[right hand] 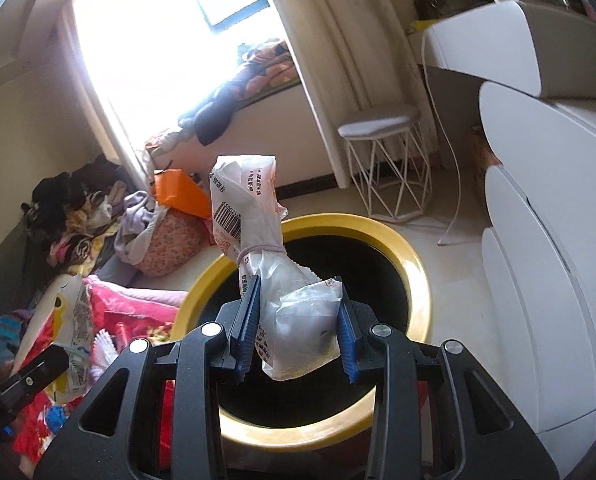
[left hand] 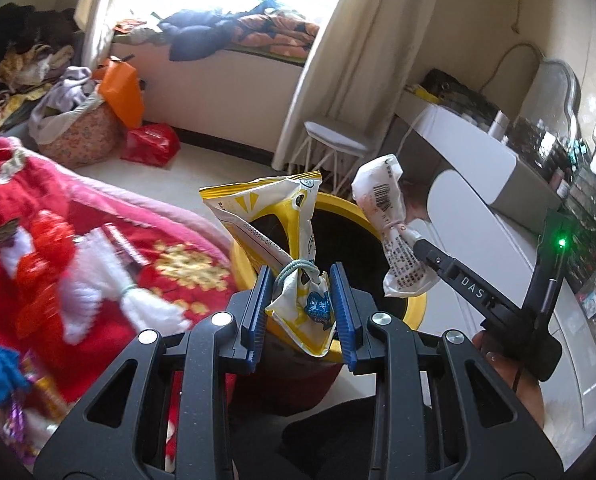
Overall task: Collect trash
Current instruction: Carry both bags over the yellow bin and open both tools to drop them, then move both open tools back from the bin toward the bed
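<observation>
My left gripper [left hand: 301,280] is shut on the lower end of a yellow snack bag [left hand: 274,216] tied with a green band. It holds the bag upright over the near rim of a round bin with a yellow rim [left hand: 416,312] and a dark inside. My right gripper [right hand: 298,292] is shut on a crumpled white plastic wrapper [right hand: 246,204] with a barcode, tied with a pink band, above the bin's [right hand: 414,264] opening. In the left wrist view the right gripper [left hand: 418,248] reaches in from the right with the white wrapper [left hand: 390,240]. The right wrist view shows the left gripper [right hand: 58,356] and yellow bag [right hand: 74,312] at lower left.
A bed with a red and pink blanket [left hand: 98,248] lies left of the bin. A white wire-legged stool [right hand: 386,160] stands beyond it, and a white dresser [right hand: 546,240] lines the right side. A cloth basket [left hand: 82,132], orange bag [left hand: 122,88] and red bag [left hand: 150,144] sit on the floor by the window.
</observation>
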`<move>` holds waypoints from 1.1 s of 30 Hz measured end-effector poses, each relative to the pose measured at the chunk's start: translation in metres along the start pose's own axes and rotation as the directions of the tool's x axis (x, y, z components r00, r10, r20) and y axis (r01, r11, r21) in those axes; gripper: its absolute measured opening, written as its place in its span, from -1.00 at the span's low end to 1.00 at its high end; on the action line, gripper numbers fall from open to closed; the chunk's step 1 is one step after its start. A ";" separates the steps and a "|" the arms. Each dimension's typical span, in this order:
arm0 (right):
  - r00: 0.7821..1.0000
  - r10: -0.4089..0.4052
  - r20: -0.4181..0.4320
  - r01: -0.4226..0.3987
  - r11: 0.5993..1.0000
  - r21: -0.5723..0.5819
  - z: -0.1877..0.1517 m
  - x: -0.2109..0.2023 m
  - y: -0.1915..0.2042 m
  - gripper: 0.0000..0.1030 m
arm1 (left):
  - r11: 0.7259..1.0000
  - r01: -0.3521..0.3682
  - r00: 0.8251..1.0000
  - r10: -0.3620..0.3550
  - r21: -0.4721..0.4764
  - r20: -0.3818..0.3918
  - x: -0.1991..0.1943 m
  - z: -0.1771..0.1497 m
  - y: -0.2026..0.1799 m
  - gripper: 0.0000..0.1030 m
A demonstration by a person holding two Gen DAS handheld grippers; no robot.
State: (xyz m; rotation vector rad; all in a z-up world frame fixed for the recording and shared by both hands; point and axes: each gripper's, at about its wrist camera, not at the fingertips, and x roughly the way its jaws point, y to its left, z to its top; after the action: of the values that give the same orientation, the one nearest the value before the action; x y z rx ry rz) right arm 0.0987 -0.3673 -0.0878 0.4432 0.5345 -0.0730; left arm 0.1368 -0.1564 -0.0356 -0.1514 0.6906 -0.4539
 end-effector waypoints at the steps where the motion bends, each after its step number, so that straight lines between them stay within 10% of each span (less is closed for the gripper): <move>1: 1.000 -0.003 -0.004 0.003 1.000 0.008 0.000 0.002 -0.003 -0.36 | 1.000 0.006 1.000 -0.006 0.005 -0.010 0.007 0.002 -0.003 -0.54; 9: 0.999 0.025 -0.029 -0.024 0.999 0.040 0.005 0.012 -0.014 -0.23 | 1.000 0.028 0.996 -0.027 0.013 -0.083 0.051 0.008 -0.007 -0.47; 14: 1.000 0.021 -0.022 -0.019 0.996 0.083 0.005 0.012 -0.023 0.05 | 0.998 0.057 0.993 -0.057 -0.001 -0.102 0.073 0.015 -0.002 0.06; 24: 0.999 -0.006 0.041 0.005 1.000 0.018 0.001 -0.008 -0.006 0.34 | 0.999 -0.003 1.000 0.002 -0.032 -0.025 0.029 0.008 0.011 0.75; 33: 0.998 0.042 0.045 -0.040 0.998 -0.051 -0.004 -0.015 0.019 0.47 | 0.995 -0.090 0.994 0.093 -0.039 0.065 -0.018 0.004 0.025 0.79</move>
State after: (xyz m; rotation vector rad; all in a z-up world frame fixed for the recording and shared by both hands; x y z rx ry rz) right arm 0.0870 -0.3488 -0.0757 0.4030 0.4805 -0.0301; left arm 0.1359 -0.1266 -0.0296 -0.1670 0.6378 -0.3472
